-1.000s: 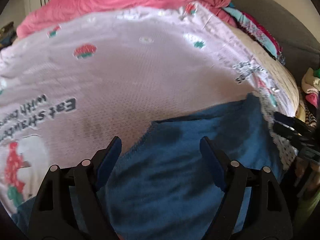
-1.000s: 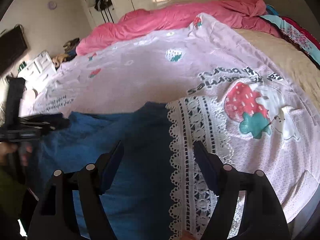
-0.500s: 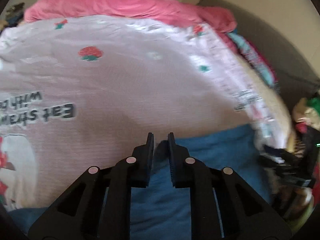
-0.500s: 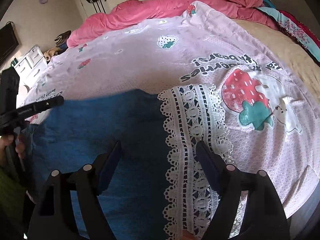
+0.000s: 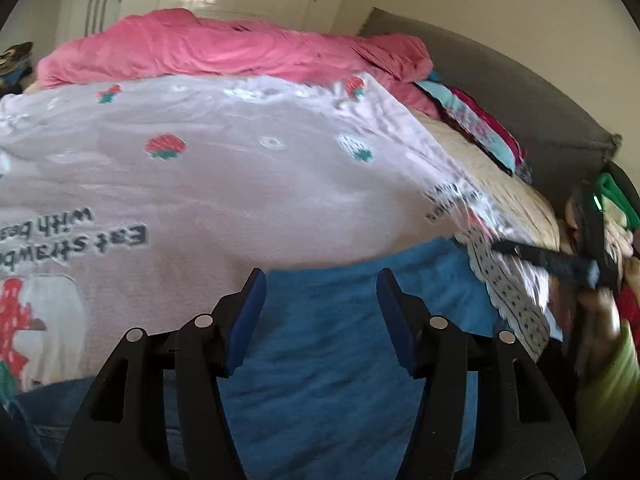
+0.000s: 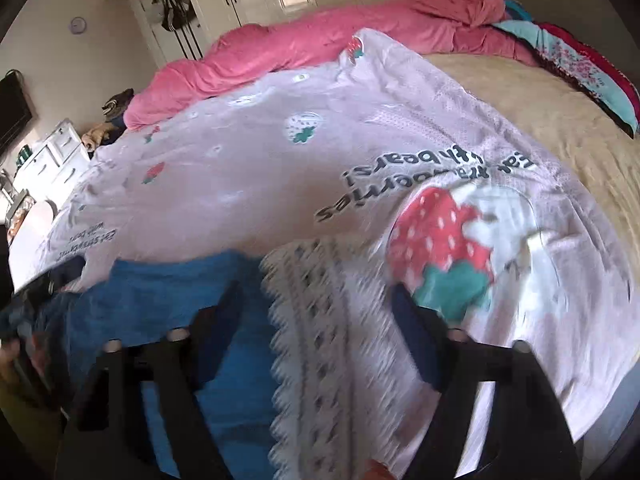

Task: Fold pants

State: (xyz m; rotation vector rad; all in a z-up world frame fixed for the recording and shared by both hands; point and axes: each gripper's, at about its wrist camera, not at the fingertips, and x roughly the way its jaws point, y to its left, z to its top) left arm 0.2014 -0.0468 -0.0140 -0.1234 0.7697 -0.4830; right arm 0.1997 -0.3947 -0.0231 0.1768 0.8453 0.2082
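Note:
Blue pants (image 5: 340,340) lie on the pink strawberry blanket (image 5: 240,180) at the near edge of the bed, with a white lace trim (image 6: 320,320) along their right side. My left gripper (image 5: 320,280) hovers over the pants' far edge, jaws opening, the cloth below them and not pinched. My right gripper (image 6: 318,296) straddles the lace trim and the blue cloth (image 6: 160,308); its jaws are closing, but its pads do not press on the fabric. The right wrist view is blurred. The right gripper's black fingers (image 5: 552,260) also show at the right of the left wrist view.
A crumpled pink duvet (image 5: 220,52) runs along the far side of the bed. Beige sheet (image 6: 540,112) and patterned bedding (image 6: 580,60) lie at the right, by a grey headboard (image 5: 500,80). A white dresser (image 6: 52,156) stands far left.
The left gripper shut over the pants' far edge half a second ago and has now opened again, tilted upward. The right gripper has shifted and its jaws have narrowed slightly.

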